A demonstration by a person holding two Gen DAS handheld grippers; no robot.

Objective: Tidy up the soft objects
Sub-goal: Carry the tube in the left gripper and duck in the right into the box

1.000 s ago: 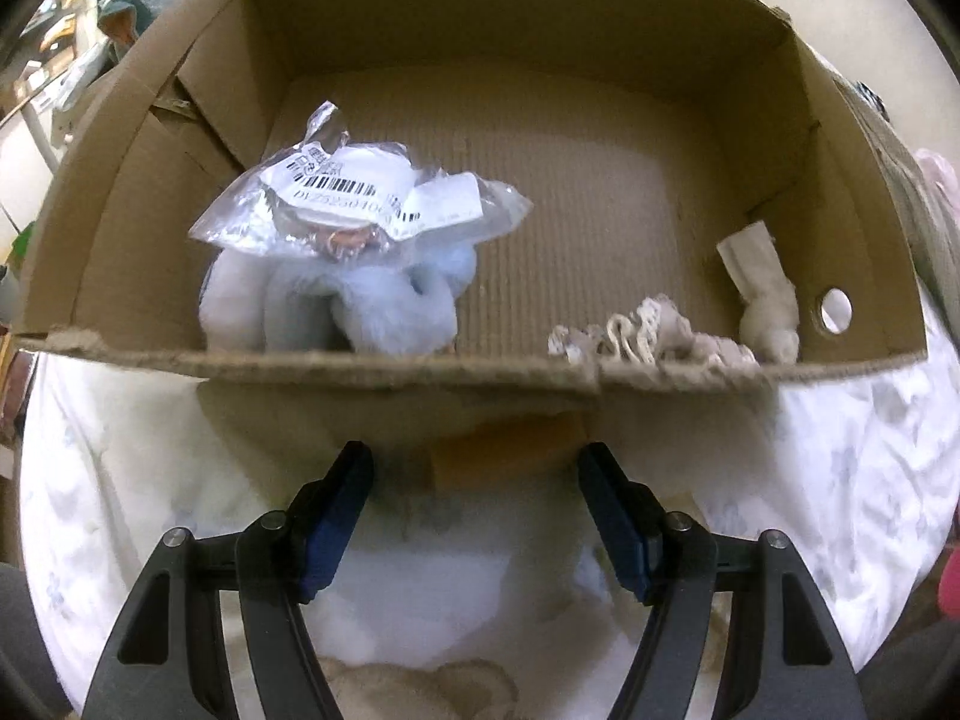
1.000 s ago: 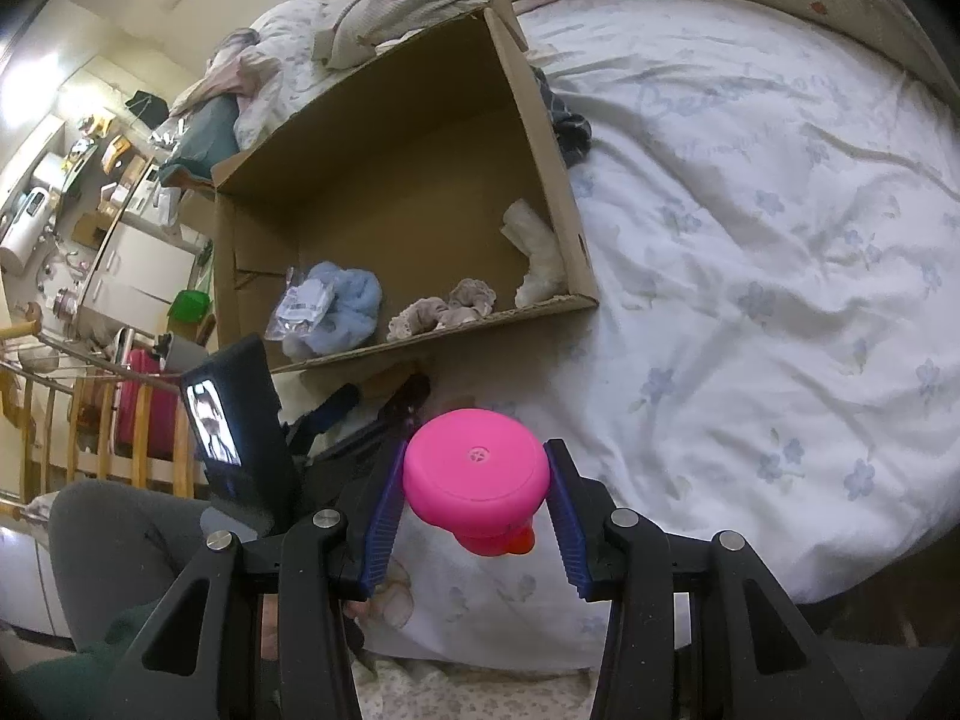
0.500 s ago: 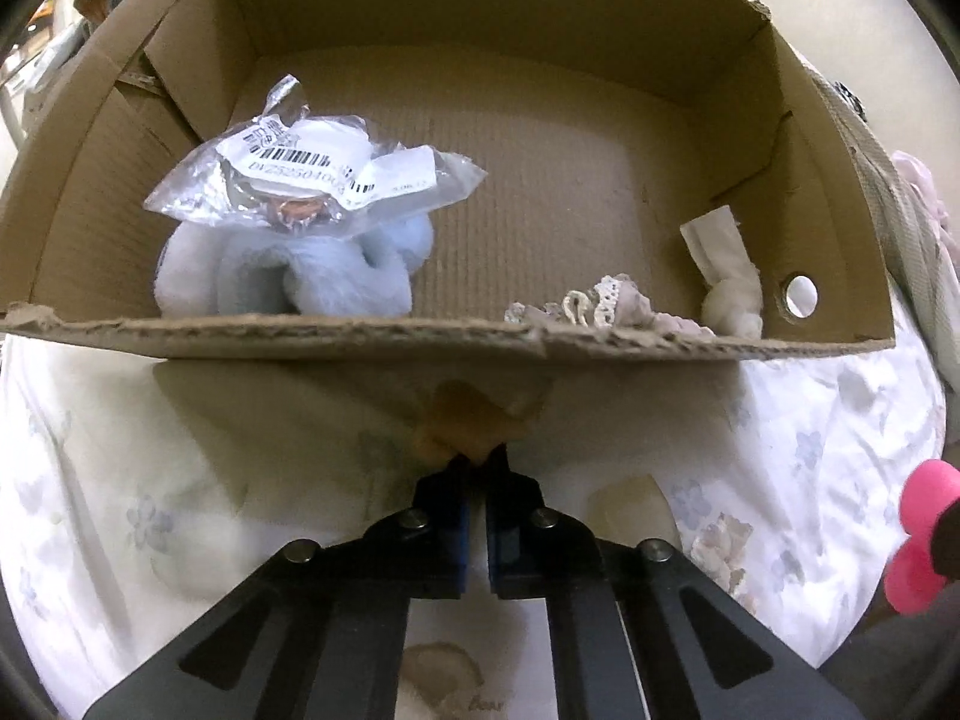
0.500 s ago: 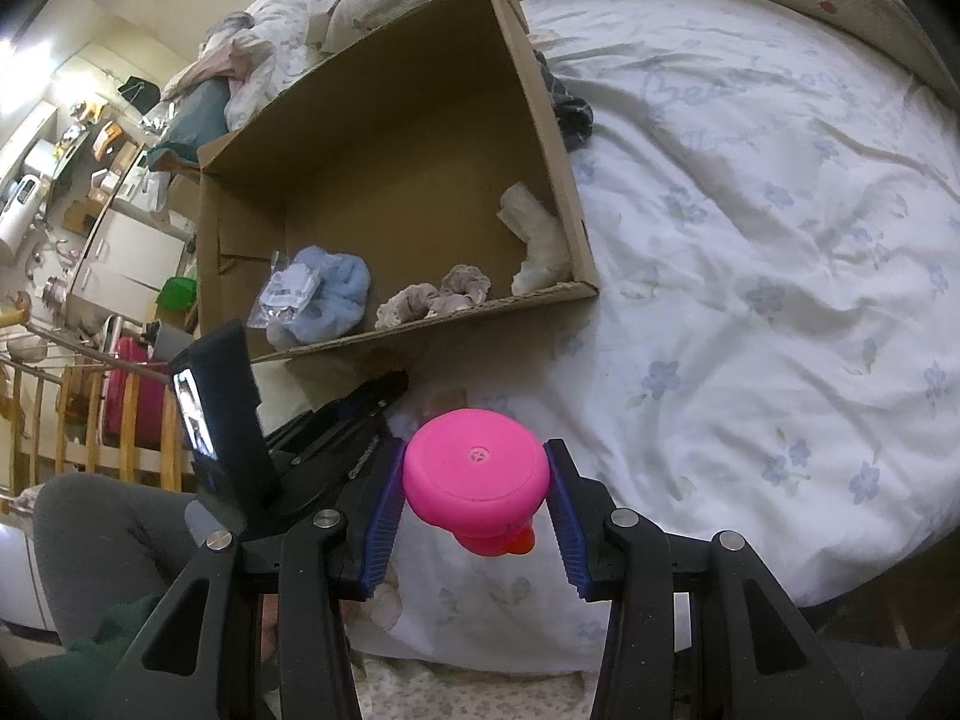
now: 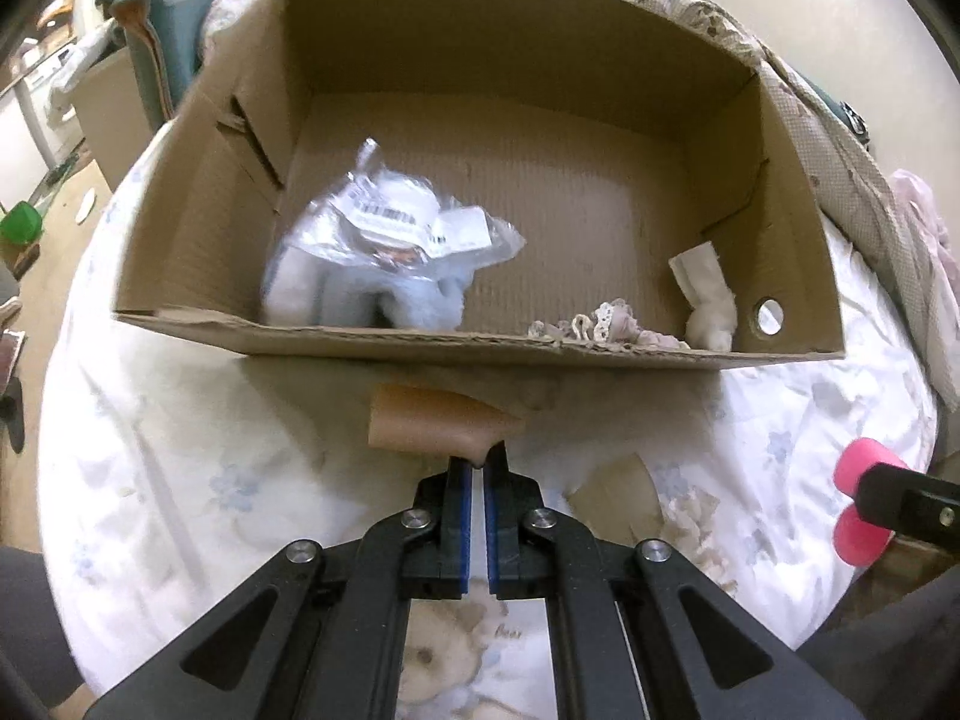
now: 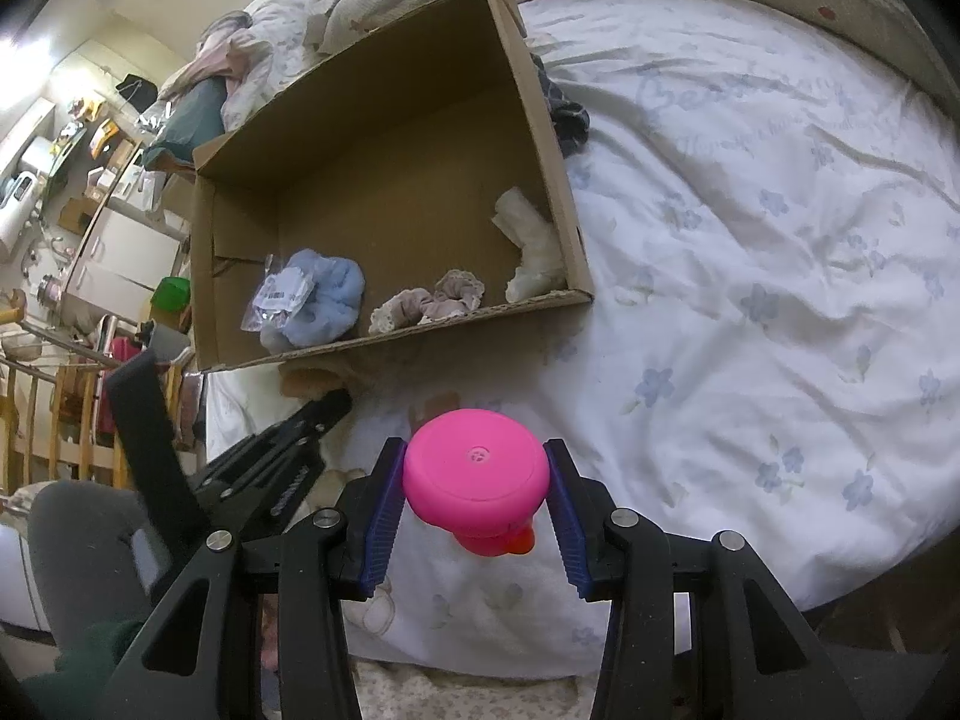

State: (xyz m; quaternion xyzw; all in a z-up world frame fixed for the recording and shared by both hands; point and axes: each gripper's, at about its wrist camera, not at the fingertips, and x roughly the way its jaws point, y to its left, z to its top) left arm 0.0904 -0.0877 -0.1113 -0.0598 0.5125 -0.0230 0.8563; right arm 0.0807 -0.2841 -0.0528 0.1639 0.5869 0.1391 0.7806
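My left gripper is shut on the edge of a tan soft piece, held just above the bedsheet in front of the cardboard box. The box holds a blue fluffy item under a clear plastic bag, a lace scrunchie and a white sock. My right gripper is shut on a pink toy, held over the bed to the right of the box. The left gripper also shows in the right wrist view.
The bed is covered by a white floral sheet. Piled clothes and bedding lie behind the box. A dark cloth lies by the box's right wall. Furniture and a wooden rail stand left of the bed.
My left gripper closed on the tan soft piece in front of the box and has lifted it slightly. The right gripper stays shut on the pink toy, almost unmoved.
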